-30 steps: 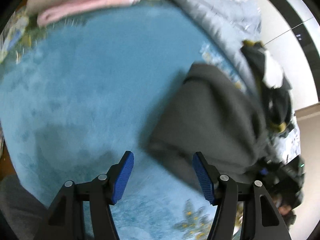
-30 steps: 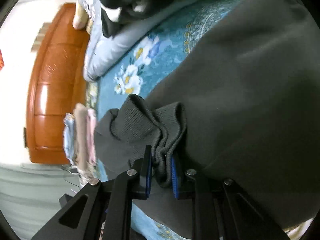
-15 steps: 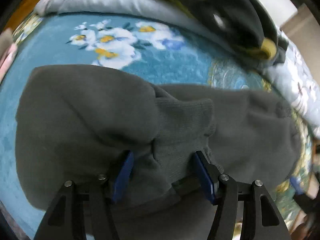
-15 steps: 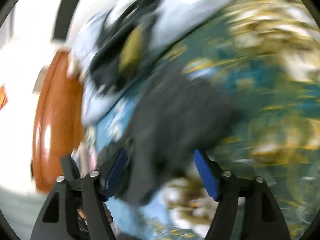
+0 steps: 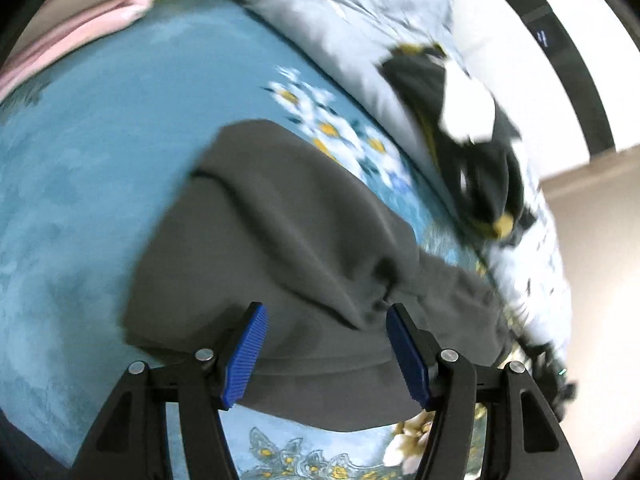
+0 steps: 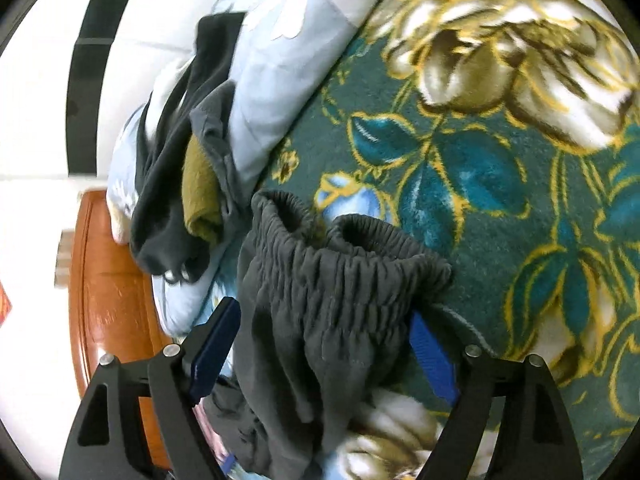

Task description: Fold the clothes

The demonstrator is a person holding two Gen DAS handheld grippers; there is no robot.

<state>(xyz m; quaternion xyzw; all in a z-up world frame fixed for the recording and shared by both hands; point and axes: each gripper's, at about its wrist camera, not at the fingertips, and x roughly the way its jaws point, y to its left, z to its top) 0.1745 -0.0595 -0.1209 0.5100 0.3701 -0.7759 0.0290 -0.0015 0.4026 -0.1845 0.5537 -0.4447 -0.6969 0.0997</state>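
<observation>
A dark grey garment [image 5: 288,248] lies partly folded on the teal flowered blanket [image 5: 100,140]. My left gripper [image 5: 326,354] is open just above its near edge, holding nothing. In the right wrist view the garment's gathered elastic waistband [image 6: 332,280] bunches up between the fingers of my right gripper [image 6: 324,352], which is open; its right pad [image 6: 432,356] is partly covered by the cloth. I cannot tell whether the pads touch the fabric.
A pile of dark clothes [image 5: 468,148] lies on a pale grey quilt [image 5: 340,28] at the back; it shows in the right wrist view too [image 6: 176,184]. Folded pink and beige clothes [image 5: 72,32] sit far left. A wooden headboard [image 6: 108,300] stands at the bed's end.
My right gripper let go of the ribbed cuff it held and moved to the waistband, now open. My left gripper swung over the garment and back off its edge, staying open.
</observation>
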